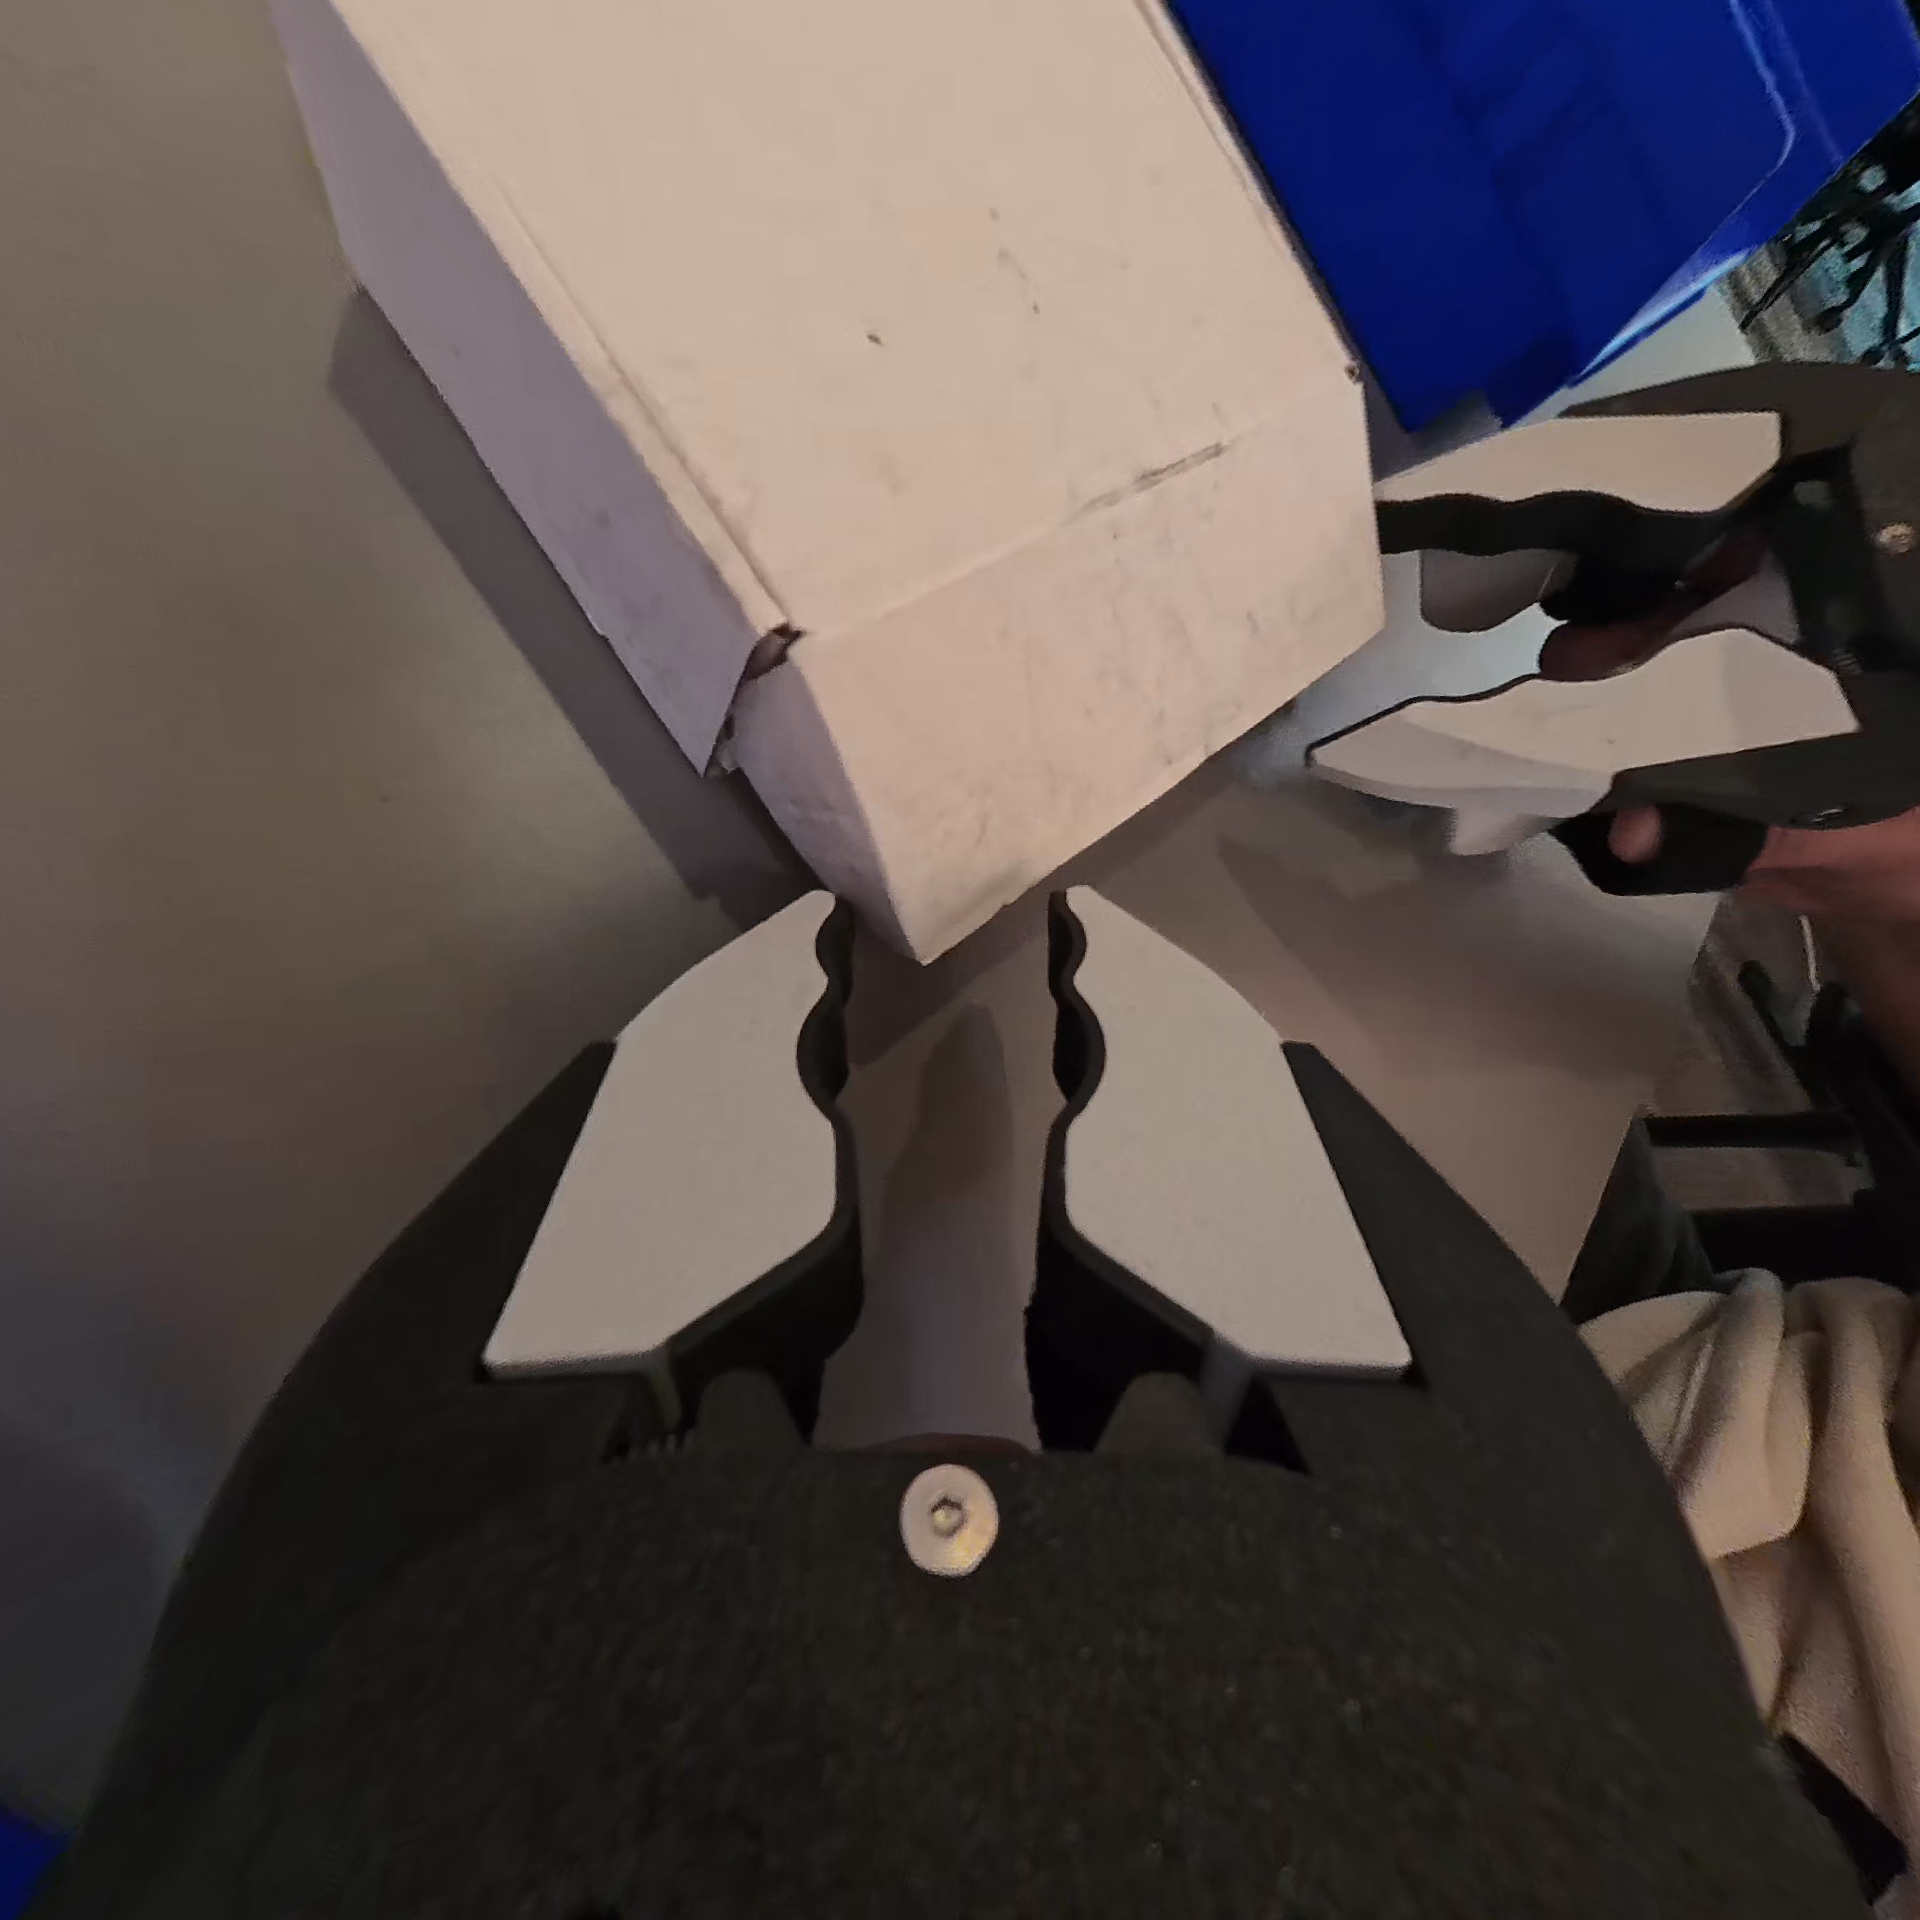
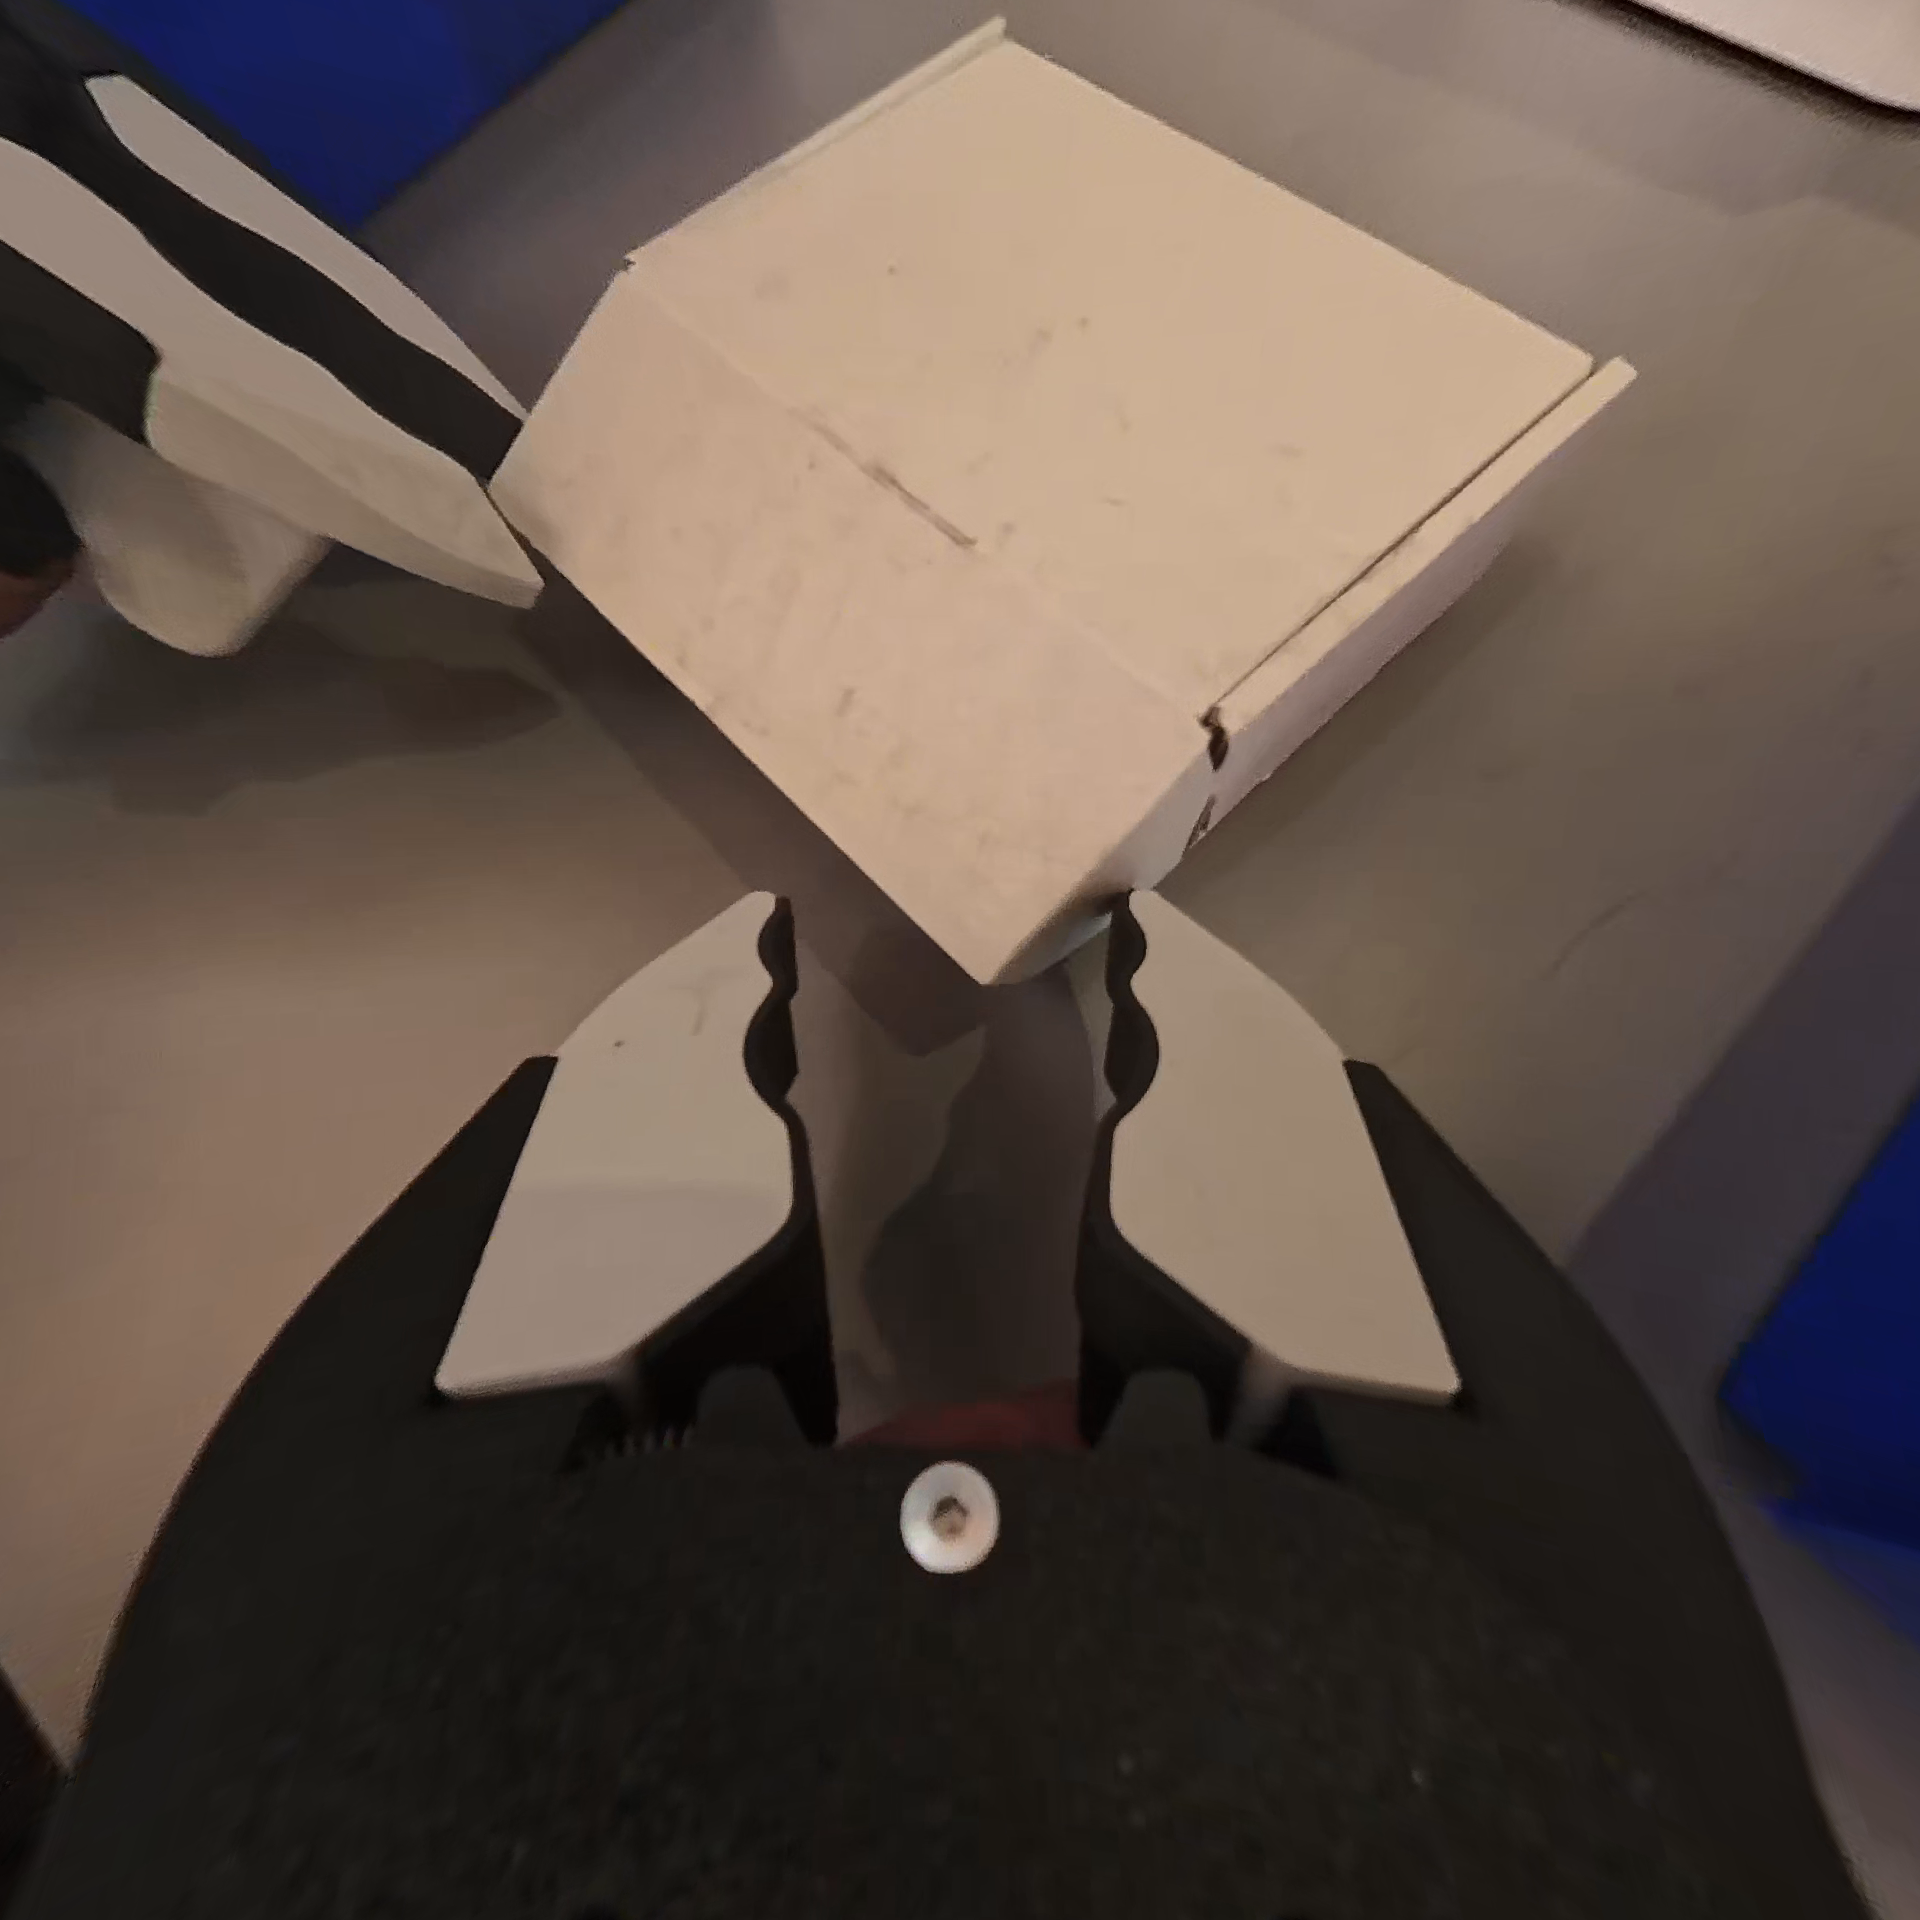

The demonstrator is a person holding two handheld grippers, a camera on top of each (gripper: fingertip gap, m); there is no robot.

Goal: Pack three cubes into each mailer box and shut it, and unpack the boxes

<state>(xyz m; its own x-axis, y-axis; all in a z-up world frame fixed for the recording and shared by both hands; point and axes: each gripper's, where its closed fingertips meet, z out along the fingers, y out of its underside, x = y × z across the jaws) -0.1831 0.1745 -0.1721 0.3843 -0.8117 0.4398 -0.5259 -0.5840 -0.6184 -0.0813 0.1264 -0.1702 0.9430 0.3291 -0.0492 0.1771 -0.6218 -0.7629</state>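
Nearest the lens, the left gripper (image 1: 951, 914) stands partly open and empty, one corner of the shut white mailer box (image 1: 883, 416) poking in just between its fingertips. The right gripper (image 2: 951, 914) is likewise parted with nothing held, its right fingertip (image 2: 1132, 920) close against another corner. The box lies flat on the grey table (image 2: 260, 883), set diagonally to both views, beside a blue bin (image 1: 1507, 187).

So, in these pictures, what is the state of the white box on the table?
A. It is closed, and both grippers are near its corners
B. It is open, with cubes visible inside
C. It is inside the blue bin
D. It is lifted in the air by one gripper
A: the white box has its lid down and sits on the table, with the left gripper and right gripper open at its corners.
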